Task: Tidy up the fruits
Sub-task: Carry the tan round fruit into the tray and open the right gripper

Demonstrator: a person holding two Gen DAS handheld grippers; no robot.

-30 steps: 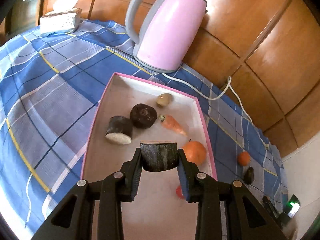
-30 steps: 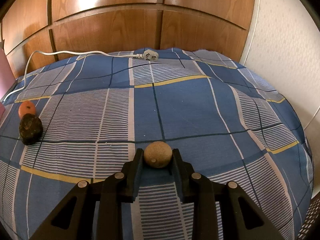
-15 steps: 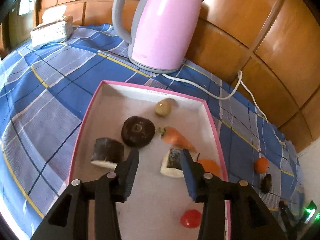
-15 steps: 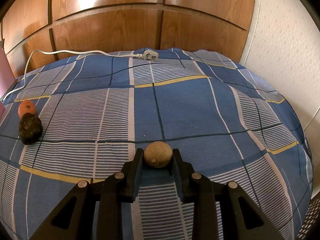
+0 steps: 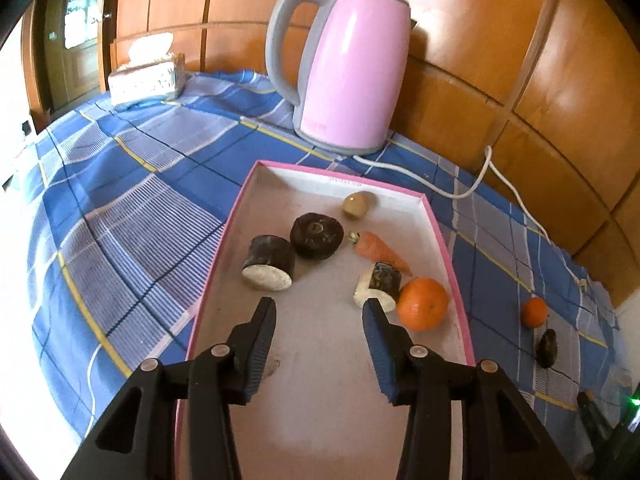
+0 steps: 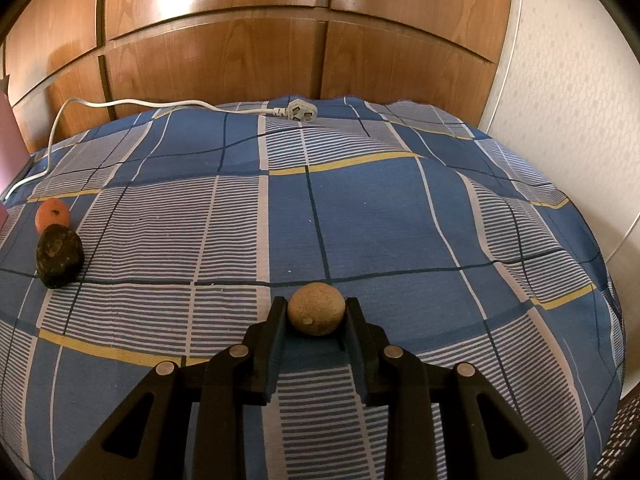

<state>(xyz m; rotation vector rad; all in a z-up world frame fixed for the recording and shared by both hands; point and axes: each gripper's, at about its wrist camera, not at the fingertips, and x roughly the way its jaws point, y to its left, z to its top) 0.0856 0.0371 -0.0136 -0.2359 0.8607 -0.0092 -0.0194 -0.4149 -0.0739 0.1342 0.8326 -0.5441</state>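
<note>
Left drop done, brown ball next for the tray.

My left gripper has just been opening and now stands apart with nothing between the jaws; the dark chunk lies free in the tray, touching the big orange and just beside the carrot. My right gripper is narrow, pinching the brown ball low over the cloth, with the small orange and dark lump well apart to its left. To do this step well I'd keep the squeeze on the ball steady, since I judge a round thing could roll out. I'd carry it over the pink rim and set it in the bare near half, clear of the others. I'd pull the left gripper aside first so the two don't cross.
</note>
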